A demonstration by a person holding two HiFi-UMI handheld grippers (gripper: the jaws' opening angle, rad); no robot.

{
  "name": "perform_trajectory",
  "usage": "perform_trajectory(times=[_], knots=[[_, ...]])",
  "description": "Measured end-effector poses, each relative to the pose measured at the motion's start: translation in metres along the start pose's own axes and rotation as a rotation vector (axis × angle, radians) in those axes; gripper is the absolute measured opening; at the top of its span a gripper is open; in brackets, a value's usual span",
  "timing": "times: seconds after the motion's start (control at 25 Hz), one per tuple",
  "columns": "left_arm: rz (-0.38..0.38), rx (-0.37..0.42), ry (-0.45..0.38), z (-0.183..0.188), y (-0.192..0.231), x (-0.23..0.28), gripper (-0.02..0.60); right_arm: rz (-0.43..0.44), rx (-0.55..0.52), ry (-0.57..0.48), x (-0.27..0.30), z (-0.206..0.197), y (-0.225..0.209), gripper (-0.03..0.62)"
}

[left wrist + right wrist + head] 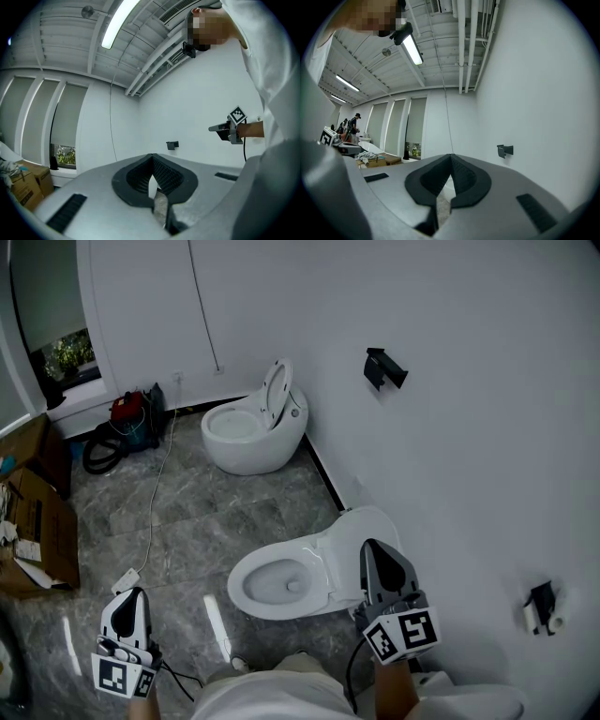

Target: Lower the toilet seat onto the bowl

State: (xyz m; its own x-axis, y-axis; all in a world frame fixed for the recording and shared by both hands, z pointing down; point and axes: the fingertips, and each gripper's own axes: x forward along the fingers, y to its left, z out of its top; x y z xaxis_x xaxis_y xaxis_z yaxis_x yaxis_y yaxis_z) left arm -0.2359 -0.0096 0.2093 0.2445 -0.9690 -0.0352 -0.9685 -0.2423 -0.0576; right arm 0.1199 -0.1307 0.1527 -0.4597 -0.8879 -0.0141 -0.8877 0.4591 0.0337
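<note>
The white plastic toilet seat [330, 563] belongs to the near toilet, at the lower middle of the head view. It looks tipped up at the back of the round white bowl [236, 589], close to the white wall [469, 474]. From right above, this is hard to be sure of. A second white egg-shaped toilet [251, 451] sits in the upper middle, and its seat plainly stands up.

The right gripper [372, 551] hangs just beside the near seat, on its right side, and does not seem to touch it. Its jaws are pressed together with nothing between them. The left gripper [131, 596] is at the lower left, well apart from the toilet, over the grey stone floor [187, 531]. Its jaws are pressed together too and hold nothing.

The job seems to be at its start: getting to the seat. Next, the right gripper likely needs to reach the seat's top edge and tip it forward. Then it should let it down slowly so it does not bang on the bowl.
</note>
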Motion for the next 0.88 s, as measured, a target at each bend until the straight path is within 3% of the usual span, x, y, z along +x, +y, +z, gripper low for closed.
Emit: perform_trajectory(times=[0.24, 0.88], knots=[[0.003, -0.004, -0.02, -0.001, -0.002, 0.004, 0.005, -0.043, -0.012, -0.027, -0.008, 0.002, -0.006, -0.003], [0.014, 0.01, -0.017, 0.002, -0.03, 0.02, 0.005, -0.03, -0.005, -0.041, -0.008, 0.001, -0.036, -0.003]])
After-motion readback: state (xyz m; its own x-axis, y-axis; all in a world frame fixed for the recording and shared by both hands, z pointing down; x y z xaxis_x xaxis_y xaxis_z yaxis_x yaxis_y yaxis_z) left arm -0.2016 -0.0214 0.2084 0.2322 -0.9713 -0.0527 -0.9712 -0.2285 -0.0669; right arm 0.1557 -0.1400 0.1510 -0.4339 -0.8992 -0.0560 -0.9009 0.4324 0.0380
